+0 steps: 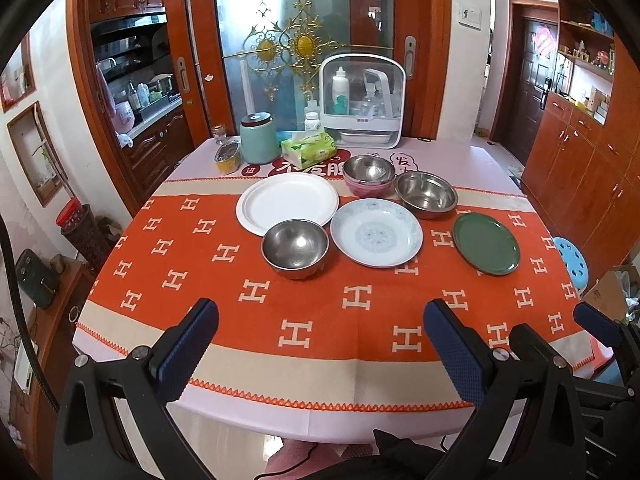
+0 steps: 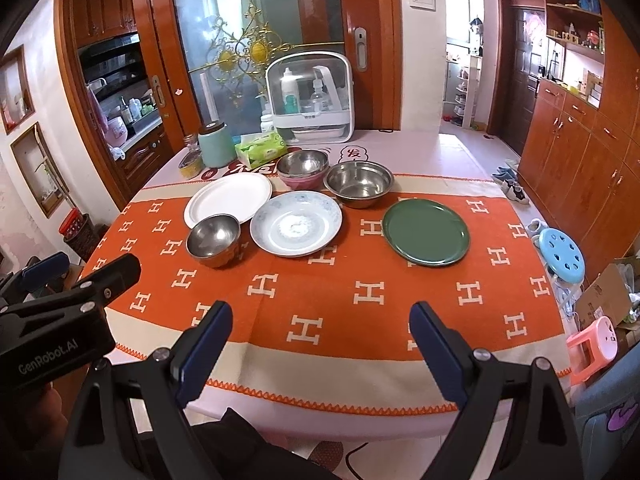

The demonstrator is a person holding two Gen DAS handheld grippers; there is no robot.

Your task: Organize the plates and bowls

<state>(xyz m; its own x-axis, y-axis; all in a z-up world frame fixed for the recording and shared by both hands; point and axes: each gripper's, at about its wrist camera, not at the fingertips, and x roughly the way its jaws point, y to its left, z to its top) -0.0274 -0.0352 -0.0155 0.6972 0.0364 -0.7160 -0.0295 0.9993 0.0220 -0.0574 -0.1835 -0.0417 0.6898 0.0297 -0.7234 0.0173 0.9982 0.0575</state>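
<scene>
Both claws hang over the near edge of the table [image 1: 120, 340], above the orange cloth, and neither touches anything. The left gripper [image 1: 320, 320] is released, its blue pads wide apart with only cloth between them; the right gripper [image 2: 320, 320] is the same, spread wide and empty. All the dishes lie ahead of the claws, further along the table, well apart from the fingertips. Straight ahead of the left gripper and nearest to it stands the small steel bowl [image 1: 295, 247], with the white plate [image 1: 287, 202] behind it and touching or slightly under its far rim. Ahead and a little to the right of this claw is the patterned plate [image 1: 376, 233], and further right the green plate [image 1: 485, 243]. Behind them stand the wide steel bowl [image 1: 425, 195] and a steel bowl sitting in a pink bowl [image 1: 367, 178]. From the right gripper the green plate [image 2: 425, 233] lies ahead and slightly right, and the patterned plate [image 2: 296, 224] ahead and slightly left. The dishes are round, so no long axis matters; what matters is the side. I judge that the left claw is nearer to the small steel bowl and the right claw nearer to the green plate, and nothing seems stacked yet except the steel and pink pair.
</scene>
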